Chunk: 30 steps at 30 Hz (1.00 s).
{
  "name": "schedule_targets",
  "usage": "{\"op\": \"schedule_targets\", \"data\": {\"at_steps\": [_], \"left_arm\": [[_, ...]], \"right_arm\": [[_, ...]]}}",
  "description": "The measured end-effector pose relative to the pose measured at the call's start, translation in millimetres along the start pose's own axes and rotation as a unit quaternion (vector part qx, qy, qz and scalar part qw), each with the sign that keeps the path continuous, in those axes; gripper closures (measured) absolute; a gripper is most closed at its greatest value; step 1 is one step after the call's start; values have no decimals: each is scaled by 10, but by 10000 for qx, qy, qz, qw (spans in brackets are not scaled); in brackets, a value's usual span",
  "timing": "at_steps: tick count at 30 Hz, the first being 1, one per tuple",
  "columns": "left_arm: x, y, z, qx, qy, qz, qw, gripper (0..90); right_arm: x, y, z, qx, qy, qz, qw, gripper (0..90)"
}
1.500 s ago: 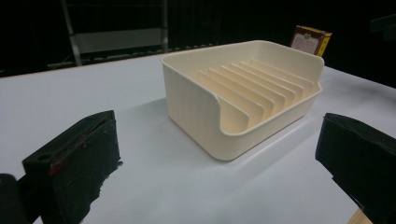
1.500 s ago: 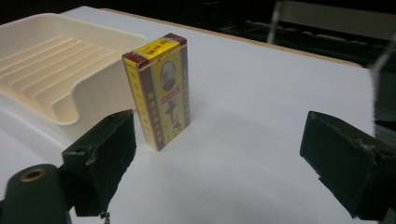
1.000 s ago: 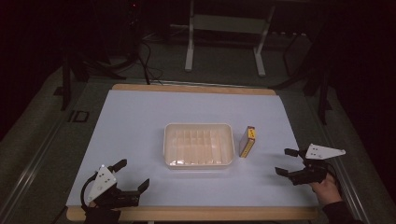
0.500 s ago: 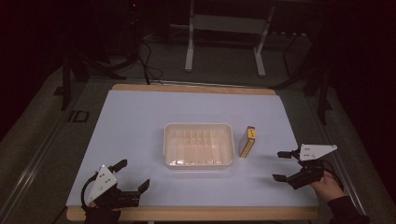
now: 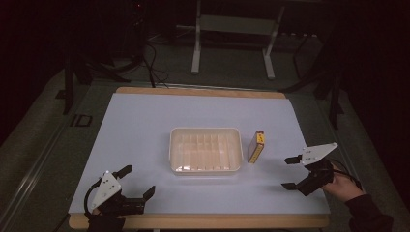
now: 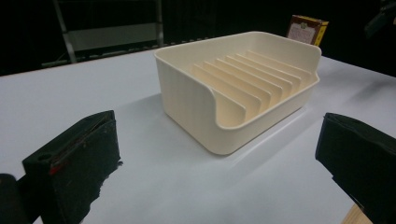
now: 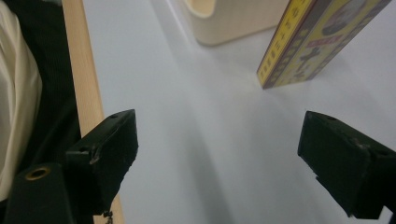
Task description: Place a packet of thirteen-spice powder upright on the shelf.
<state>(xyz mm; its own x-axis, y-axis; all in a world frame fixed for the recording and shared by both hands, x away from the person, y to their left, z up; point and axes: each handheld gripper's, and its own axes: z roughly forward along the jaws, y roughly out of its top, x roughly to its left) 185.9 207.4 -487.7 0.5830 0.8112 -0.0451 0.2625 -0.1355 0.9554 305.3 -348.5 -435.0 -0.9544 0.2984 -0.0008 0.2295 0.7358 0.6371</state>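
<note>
A cream slotted tray [image 5: 205, 150] sits mid-table, its ribbed inside bare in the left gripper view [image 6: 187, 93]. Just right of it a yellow box [image 5: 256, 147] stands on its long edge. My left gripper [image 5: 137, 181] rests near the front left corner, open and aimed at the tray, with nothing between its jaws [image 6: 219, 163]. My right gripper [image 5: 289, 172] hovers at the front right, a short way from the box [image 7: 317, 42]. It is open [image 7: 224, 158], its jaws have just been closing slightly, and nothing is between them.
The white table top [image 5: 145, 125] has a wooden front edge [image 7: 84, 93]. The person's right hand [image 5: 341, 186] and sleeve come in at the lower right. A metal stand [image 5: 232, 43] and cables lie on the dark floor beyond the table.
The right gripper has lifted a little off the table and shifted slightly. The left gripper, the tray and the box stay where they were.
</note>
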Motion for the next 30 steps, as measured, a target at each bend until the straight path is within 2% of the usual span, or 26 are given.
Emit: {"op": "schedule_targets", "data": {"at_steps": [1,6,7,8,9,10,12,15,18,19,20,22,23,24,25,26,30], "left_arm": [[0,0,1,8,-1,-1,10000,0],[-3,-1,6,28,-10,9,10000,0],[-3,-2,7,28,-13,6,10000,0],[-2,-2,7,30,-16,1,10000,0],[-3,-2,8,30,-13,2,10000,0],[-2,-2,8,32,-17,1,10000,0],[0,-2,8,28,-16,-14,10000,0],[2,-5,11,35,-22,-17,10000,0],[1,-5,13,40,-27,-21,10000,0],[0,-5,14,42,-30,-18,10000,0],[0,-5,15,51,-36,-13,10000,0],[-2,-5,17,62,-42,2,10000,0],[-2,-6,18,67,-48,5,10000,0],[-2,-6,18,71,-49,10,10000,0],[-2,-6,18,75,-49,18,10000,0],[-3,-6,18,71,-53,12,10000,0],[-5,-6,19,80,-67,25,9999,0]], "right_arm": [[0,0,0,0,0,0,10000,120],[13,114,-11,428,60,-155,9989,122],[7,162,-17,598,117,-152,9980,122],[7,162,-17,598,117,-152,9980,122],[11,204,-11,814,133,-180,9964,122],[11,204,-11,814,133,-180,9964,122],[-1,250,22,1147,230,-27,9931,122],[18,288,73,1486,235,-161,9885,123],[29,323,132,1855,302,-175,9820,123],[31,349,157,2021,325,-188,9786,129],[31,349,157,2021,325,-188,9786,129],[38,402,184,2180,347,-250,9750,135],[38,402,184,2180,347,-250,9750,135],[42,422,192,2249,354,-241,9734,135],[50,461,215,2377,378,-312,9701,137],[50,461,215,2377,378,-312,9701,137],[81,528,270,2706,474,-404,9607,139]]}}
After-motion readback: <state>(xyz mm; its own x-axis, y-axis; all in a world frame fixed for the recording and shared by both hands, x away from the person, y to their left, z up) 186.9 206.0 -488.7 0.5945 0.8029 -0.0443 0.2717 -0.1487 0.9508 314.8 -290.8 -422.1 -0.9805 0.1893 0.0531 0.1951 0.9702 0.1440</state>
